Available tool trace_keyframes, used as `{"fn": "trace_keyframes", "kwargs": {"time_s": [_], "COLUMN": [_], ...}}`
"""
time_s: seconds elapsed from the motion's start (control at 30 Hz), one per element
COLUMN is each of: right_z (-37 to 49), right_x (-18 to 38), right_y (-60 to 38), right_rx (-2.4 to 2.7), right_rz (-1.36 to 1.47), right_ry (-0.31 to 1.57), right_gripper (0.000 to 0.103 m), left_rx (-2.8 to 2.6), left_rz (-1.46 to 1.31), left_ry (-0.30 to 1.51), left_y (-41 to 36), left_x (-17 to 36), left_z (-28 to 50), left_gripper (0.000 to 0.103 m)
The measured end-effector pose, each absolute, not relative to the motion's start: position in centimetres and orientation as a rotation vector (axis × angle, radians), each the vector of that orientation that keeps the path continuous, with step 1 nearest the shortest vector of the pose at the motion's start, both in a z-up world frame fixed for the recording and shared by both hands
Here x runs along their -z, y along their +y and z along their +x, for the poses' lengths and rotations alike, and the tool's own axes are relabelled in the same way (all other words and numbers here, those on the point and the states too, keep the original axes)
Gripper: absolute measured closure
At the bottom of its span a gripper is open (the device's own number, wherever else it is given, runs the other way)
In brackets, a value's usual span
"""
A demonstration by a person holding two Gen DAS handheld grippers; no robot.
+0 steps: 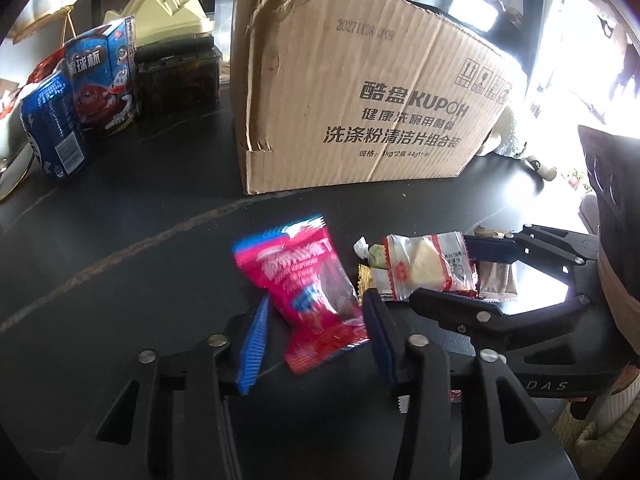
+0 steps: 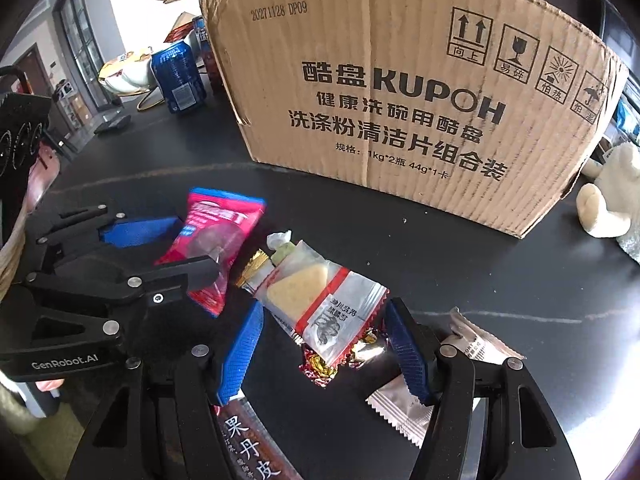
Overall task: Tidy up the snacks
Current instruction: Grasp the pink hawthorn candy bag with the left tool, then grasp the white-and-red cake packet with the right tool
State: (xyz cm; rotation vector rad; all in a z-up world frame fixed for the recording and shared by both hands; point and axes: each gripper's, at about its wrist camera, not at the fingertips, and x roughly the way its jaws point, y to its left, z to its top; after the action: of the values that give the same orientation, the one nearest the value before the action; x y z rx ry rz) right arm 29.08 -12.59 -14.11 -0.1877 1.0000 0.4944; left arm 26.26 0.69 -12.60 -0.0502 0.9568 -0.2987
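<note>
The pink snack bag [image 1: 310, 292] lies flat on the black bench [image 1: 120, 248], in front of the big cardboard box [image 1: 360, 92]. The left tongs [image 1: 316, 332] are spread wide, with one blue pad on each side of the bag, and it looks like neither pad presses on it yet. Just beside the pink bag is a small heap of other snacks, and on top of it sits a clear bag with a yellow cake [image 2: 320, 300] inside. The right tongs [image 2: 320, 344] are spread wide too, with their blue pads on either side of that clear bag, not pinching it. Under and around it lie shiny red and gold candy wrappers [image 2: 336, 360], a silver packet [image 2: 404, 412] and a brown fruit strip [image 2: 252, 452]. I think the step now is picking up: each pair of tongs is lined up on its own snack. Next, each one needs to squeeze shut on its bag, gently, because the bags are thin and slippery and the cake could break. Then the snacks probably need to go up and into the box, though its inside is hidden from here. Away to the left stand a blue can [image 1: 54, 128] and a blue candy box [image 1: 106, 76].
</note>
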Motion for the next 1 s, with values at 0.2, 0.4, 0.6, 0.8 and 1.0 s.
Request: {"fn": "trace_keyframes", "kwargs": {"time_s": [0.2, 0.4, 0.6, 0.8, 1.0], "right_z": [29.18, 29.2, 29.26, 28.95, 28.8], "right_x": [14.1, 14.22, 14.16, 13.97, 13.7], "right_y": [-12.55, -12.4, -12.57, -12.44, -12.7], "right_rx": [-0.503, -0.499, -0.504, -0.5, -0.496], "right_rz": [-0.168, -0.15, -0.128, -0.126, -0.11], "right_ry": [0.987, 0.973, 0.973, 0.96, 0.941], "right_gripper": [0.039, 0.045, 0.067, 0.089, 0.089], "left_rx": [0.306, 0.304, 0.3, 0.289, 0.289], "left_rz": [-0.057, -0.063, -0.052, -0.051, -0.046], "left_ry": [0.95, 0.946, 0.938, 0.927, 0.913], "left_y": [0.62, 0.82, 0.67, 0.74, 0.67], "left_x": [12.58, 12.56, 12.46, 12.36, 12.14], "left_z": [26.28, 26.28, 26.11, 26.0, 25.74], "left_gripper": [0.072, 0.073, 0.073, 0.073, 0.073]}}
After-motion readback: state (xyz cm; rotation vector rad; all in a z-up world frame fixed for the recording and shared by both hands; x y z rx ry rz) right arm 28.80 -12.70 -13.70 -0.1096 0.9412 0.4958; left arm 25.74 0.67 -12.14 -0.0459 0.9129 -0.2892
